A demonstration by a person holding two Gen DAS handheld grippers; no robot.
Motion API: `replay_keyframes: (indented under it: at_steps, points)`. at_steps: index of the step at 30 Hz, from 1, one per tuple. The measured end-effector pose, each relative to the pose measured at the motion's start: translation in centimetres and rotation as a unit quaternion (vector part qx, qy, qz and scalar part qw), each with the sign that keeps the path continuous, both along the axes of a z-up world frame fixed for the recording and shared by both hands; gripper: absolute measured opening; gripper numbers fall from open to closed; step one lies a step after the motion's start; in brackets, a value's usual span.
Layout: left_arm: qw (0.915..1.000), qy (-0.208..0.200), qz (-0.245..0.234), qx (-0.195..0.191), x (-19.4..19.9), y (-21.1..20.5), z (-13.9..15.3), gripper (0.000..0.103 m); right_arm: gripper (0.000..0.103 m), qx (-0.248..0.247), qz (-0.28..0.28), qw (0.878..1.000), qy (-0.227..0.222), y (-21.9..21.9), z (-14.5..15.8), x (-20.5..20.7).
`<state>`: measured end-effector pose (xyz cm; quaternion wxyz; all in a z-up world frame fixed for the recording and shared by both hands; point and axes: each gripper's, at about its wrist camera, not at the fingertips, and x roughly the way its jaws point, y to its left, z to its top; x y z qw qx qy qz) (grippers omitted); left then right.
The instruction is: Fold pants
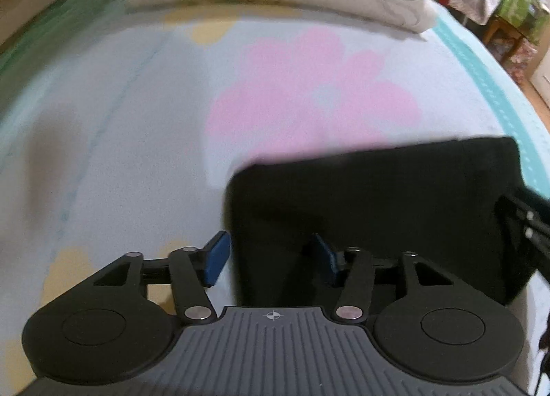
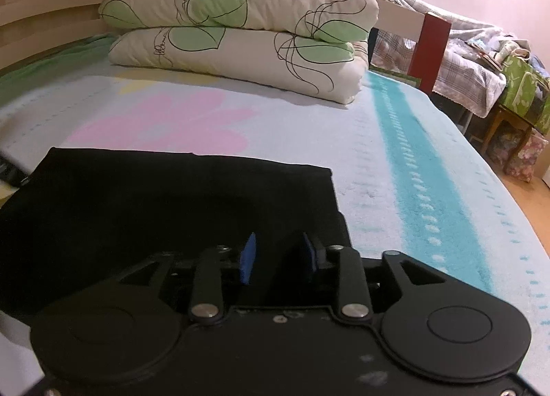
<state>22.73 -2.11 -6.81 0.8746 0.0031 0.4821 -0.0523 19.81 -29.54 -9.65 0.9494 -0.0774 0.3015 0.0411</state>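
Observation:
The black pants [image 1: 378,196] lie folded into a flat rectangle on the pale blue bed sheet [image 1: 137,121]. My left gripper [image 1: 271,258] hovers over their left edge, open, with one blue pad above the sheet and the other above the cloth. Neither pad presses on the cloth. In the right wrist view the pants [image 2: 172,196] fill the lower left, and my right gripper [image 2: 277,258] stands over their near right corner. Its blue pads are apart, with only dark cloth seen behind the gap. Part of the right gripper [image 1: 526,231] shows at the left wrist view's right edge.
A folded cream quilt with green leaves [image 2: 240,28] is stacked at the head of the bed against a wooden headboard [image 2: 41,0]. The sheet carries a pink flower [image 1: 309,93] and a teal stripe [image 2: 422,172]. Beyond the right edge stand a red post [image 2: 433,48] and a cluttered stool [image 2: 515,114].

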Motion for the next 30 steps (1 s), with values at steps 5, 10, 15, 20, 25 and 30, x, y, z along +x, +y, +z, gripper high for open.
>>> replay_keyframes:
  at_steps: [5,10,15,20,25,30]
  points:
    - [0.9986,0.017,0.008,-0.050,-2.1,2.1,-1.0,0.071,0.038,0.001,-0.009,1.000,-0.001,-0.2,0.1,0.2]
    - [0.9988,0.020,-0.015,-0.041,-2.3,0.9,-1.2,0.089,0.042,0.038,-0.041,0.998,-0.005,-2.4,0.7,0.2]
    - [0.9971,0.020,-0.038,-0.063,-2.1,-0.3,-1.8,0.098,0.050,0.100,-0.071,0.992,0.027,-5.5,0.2,0.8]
    - [0.9965,0.017,-0.025,-0.077,-2.0,0.2,-1.7,0.094,0.053,0.245,-0.090,0.963,0.072,-8.8,-1.5,1.9]
    - [0.9968,0.012,0.004,-0.079,-2.4,1.5,-1.1,0.045,0.056,0.303,-0.091,0.945,0.083,-10.1,-2.5,2.2]
    - [0.9946,0.016,0.016,-0.101,-2.4,2.7,-0.5,0.019,0.057,0.270,-0.072,0.957,0.077,-8.9,-2.5,2.1]
